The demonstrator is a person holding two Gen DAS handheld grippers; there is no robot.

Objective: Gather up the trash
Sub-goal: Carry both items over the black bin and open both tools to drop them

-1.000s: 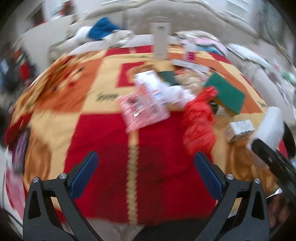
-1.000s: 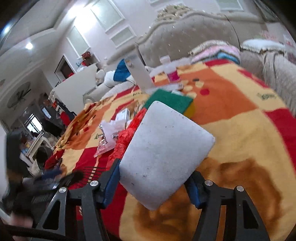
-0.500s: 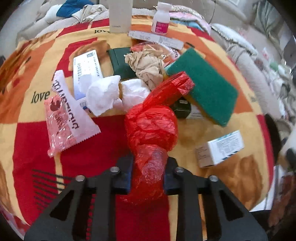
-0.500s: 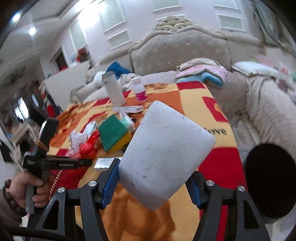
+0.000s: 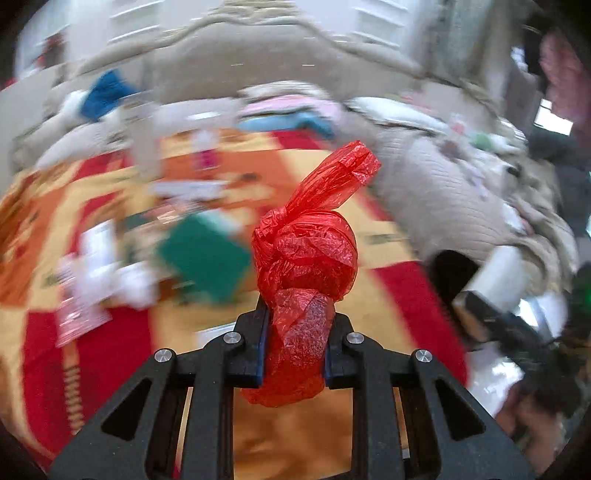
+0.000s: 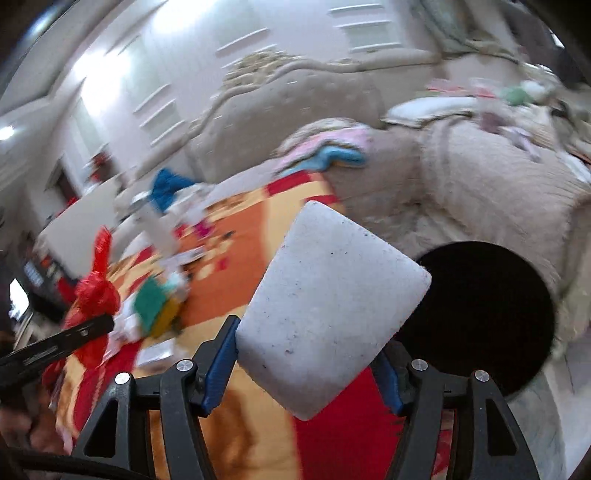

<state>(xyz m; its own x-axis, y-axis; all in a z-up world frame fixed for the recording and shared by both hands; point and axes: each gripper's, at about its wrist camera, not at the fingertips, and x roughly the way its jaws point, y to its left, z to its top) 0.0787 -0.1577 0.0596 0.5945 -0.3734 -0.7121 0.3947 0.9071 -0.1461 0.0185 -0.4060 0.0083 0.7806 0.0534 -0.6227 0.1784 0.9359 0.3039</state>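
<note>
From my remote seat I note pale panelled walls [image 6: 258, 33] with white framed mouldings, and a bright ceiling light [image 6: 7, 131] glowing at far left. A beige tufted sofa with a carved, scrolled backrest [image 6: 295, 96] runs across the back of the room, and a second beige quilted sofa arm [image 5: 443, 192] sits at right, both strewn with blurred cloth. In front I see a red, orange and yellow patterned blanket [image 5: 369, 435] spread over a low surface.

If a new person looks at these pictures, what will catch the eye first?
First, the knotted red plastic bag, clamped upright in the left gripper above the bright blanket. Next, the grey-white sponge block filling the right gripper, with a round black bin opening just right of it.
</note>
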